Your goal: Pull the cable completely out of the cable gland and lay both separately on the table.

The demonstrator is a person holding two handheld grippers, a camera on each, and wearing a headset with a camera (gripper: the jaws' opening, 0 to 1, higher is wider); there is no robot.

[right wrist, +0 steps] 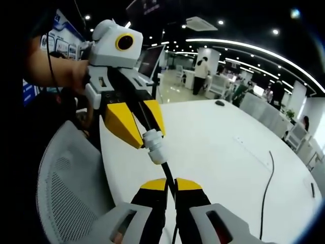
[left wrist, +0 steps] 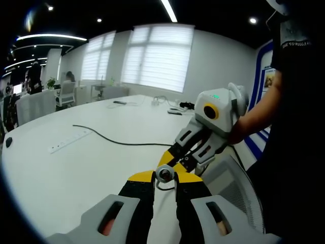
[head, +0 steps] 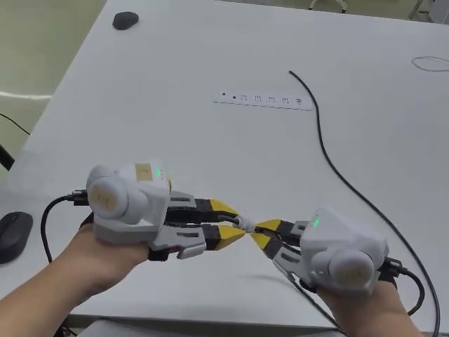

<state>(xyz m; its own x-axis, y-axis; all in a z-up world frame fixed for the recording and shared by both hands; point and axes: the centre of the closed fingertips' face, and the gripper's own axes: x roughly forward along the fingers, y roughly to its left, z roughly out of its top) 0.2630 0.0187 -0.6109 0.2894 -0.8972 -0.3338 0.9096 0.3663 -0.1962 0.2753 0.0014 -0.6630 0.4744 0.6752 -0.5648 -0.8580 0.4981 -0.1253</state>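
Pulling cable (right wrist: 168, 175) out of gland (right wrist: 154, 146), above table (head: 210, 154) edge.
L gripper (left wrist: 165, 178) clamped on gland, R gripper (right wrist: 170, 184) clamped on cable; pull straight apart along cable axis, grips firm, no bending.

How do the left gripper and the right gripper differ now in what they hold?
The left gripper is shut on the small white plastic cable gland, the right gripper on the thin black cable. In the head view the left gripper reaches in from the left, the right gripper from the right. Both have yellow-and-black jaws, tips nearly meeting.
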